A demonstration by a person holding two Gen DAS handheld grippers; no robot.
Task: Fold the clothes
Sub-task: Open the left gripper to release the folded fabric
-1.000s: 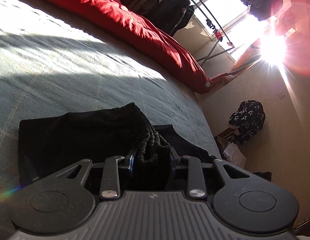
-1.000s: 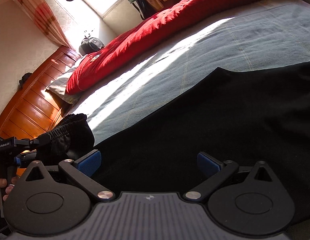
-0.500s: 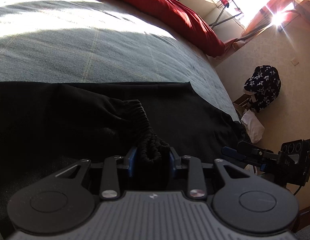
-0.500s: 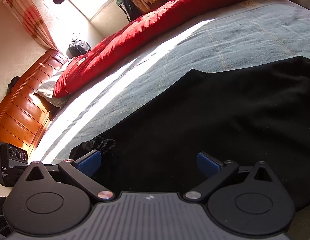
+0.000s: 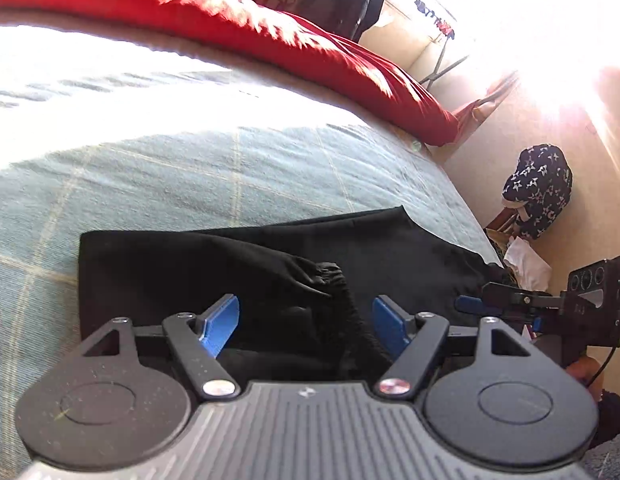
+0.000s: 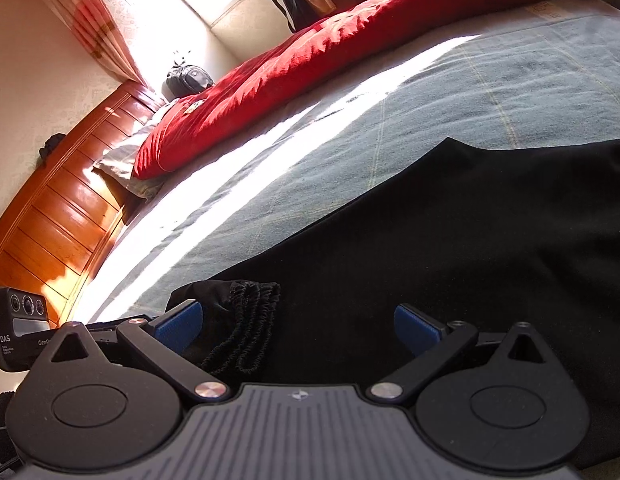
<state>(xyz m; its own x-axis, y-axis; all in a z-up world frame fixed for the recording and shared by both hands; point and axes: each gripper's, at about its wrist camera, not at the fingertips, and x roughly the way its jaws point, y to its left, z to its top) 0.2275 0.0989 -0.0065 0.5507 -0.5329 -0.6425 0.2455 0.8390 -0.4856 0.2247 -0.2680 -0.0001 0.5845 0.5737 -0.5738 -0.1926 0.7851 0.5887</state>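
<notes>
Left wrist view: left gripper (image 5: 305, 322) jaws just spread apart, black garment's (image 5: 269, 264) elastic cuff (image 5: 330, 276) loose between them; right gripper (image 6: 297, 326) gaping too

Bed (image 5: 189, 176): black garment (image 5: 390, 248), red duvet (image 5: 269, 40)

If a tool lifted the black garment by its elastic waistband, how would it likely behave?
The black garment lies flat and creased on the bed, so it would probably drape limply. Its gathered waistband is bunched, so likely stretchy and easy to pinch. It probably slides rather than rolls.
</notes>
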